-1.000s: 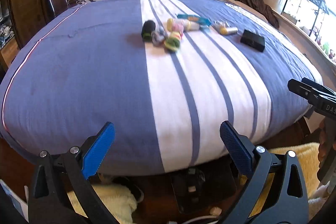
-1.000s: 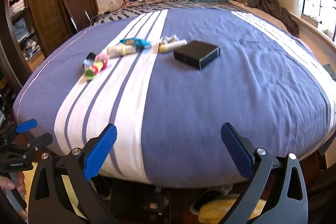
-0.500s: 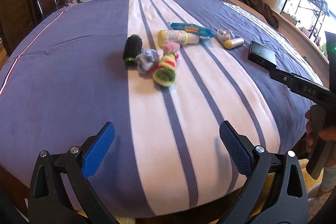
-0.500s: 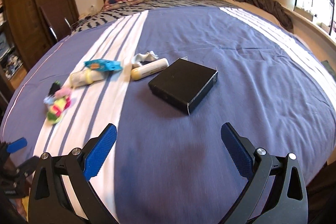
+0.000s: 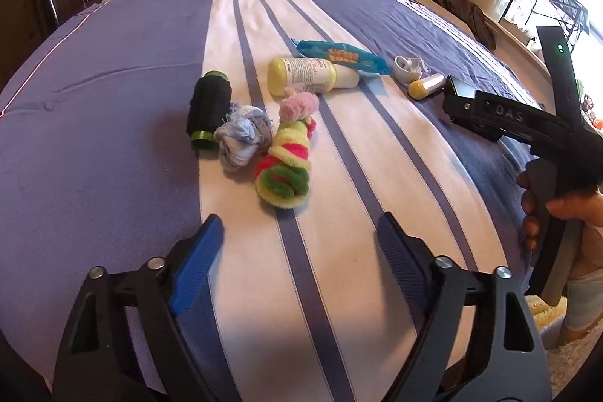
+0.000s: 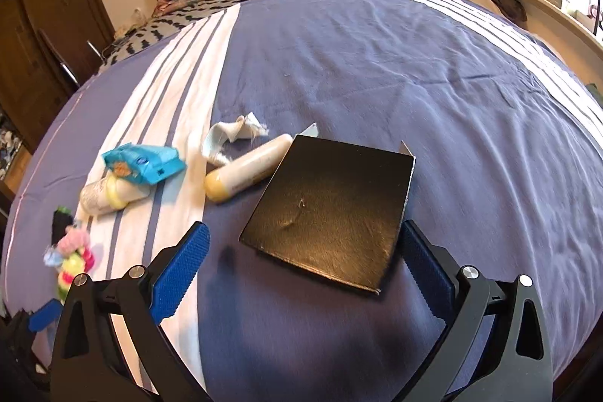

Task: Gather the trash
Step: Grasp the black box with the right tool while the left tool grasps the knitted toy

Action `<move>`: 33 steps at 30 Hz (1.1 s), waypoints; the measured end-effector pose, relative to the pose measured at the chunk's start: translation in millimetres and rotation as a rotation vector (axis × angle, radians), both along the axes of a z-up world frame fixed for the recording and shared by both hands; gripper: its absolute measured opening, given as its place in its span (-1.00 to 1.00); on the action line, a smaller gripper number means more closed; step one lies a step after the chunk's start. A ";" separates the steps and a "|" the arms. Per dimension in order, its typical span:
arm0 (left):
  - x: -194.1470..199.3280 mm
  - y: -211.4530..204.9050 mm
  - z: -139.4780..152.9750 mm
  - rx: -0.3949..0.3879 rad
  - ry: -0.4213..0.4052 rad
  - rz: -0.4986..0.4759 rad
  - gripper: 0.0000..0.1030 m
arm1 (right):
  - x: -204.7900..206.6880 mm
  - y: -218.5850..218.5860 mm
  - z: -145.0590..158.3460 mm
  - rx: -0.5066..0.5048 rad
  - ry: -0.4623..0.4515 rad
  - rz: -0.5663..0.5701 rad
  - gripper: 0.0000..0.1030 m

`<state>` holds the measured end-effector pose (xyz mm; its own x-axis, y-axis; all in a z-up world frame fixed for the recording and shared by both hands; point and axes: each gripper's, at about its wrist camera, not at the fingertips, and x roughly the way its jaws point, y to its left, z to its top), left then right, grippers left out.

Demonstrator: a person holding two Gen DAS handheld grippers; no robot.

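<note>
hovering low over the bed [image 6: 377, 63], right gripper [image 6: 301, 251] wide open, blue pads [image 6: 181, 266] spread to either side of a black box [image 6: 331, 210]. box flat on the purple cover, near corner between the fingers, right edge just beside the right pad; cannot tell if touching. at 10 o'clock from the box, touching or nearly touching its far left corner, a cream tube [image 6: 247, 166] with a yellow cap. just beyond the tube at 11 o'clock, a crumpled white scrap [image 6: 226, 138]. further toward 9 o'clock, on the white stripes, a blue wrapper [image 6: 145, 166] lying over a pale bottle [image 6: 109, 196]. at 8 o'clock, near the frame edge, a bright sock bundle [image 6: 73, 264] beside a dark roll [image 6: 60, 223].

holding above the striped band, left gripper [image 5: 297, 251] also wide open, nothing between the fingers. dead ahead at 12 o'clock, the red, green and yellow bundle [image 5: 286, 172] with a pink tuft [image 5: 299, 104] at its far end. at 11 o'clock, a blue-grey cloth wad [image 5: 243, 136] touching the black roll [image 5: 209, 108] with green ends. further at 12 to 1 o'clock, the bottle [image 5: 305, 76], wrapper [image 5: 343, 57] resting on its neck, scrap [image 5: 407, 68] and tube [image 5: 426, 87]. at 3 o'clock, the right gripper's body [image 5: 527, 123] in a hand [image 5: 554, 210], hiding most of the box.
</note>
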<state>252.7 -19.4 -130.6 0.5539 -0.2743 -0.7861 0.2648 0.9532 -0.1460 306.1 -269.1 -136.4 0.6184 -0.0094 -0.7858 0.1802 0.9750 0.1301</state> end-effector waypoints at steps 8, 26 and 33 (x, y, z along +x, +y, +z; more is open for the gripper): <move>15.2 1.0 -0.9 -0.020 -0.002 0.001 -0.06 | 24.7 13.5 -6.1 -0.089 0.025 0.013 0.92; -29.4 -5.4 4.2 0.013 -0.048 -0.017 -0.55 | -55.2 18.3 5.0 -0.102 -0.057 0.140 0.57; -77.7 -7.3 5.7 0.026 -0.073 -0.012 -0.55 | -109.4 36.4 13.2 -0.085 -0.085 0.207 0.57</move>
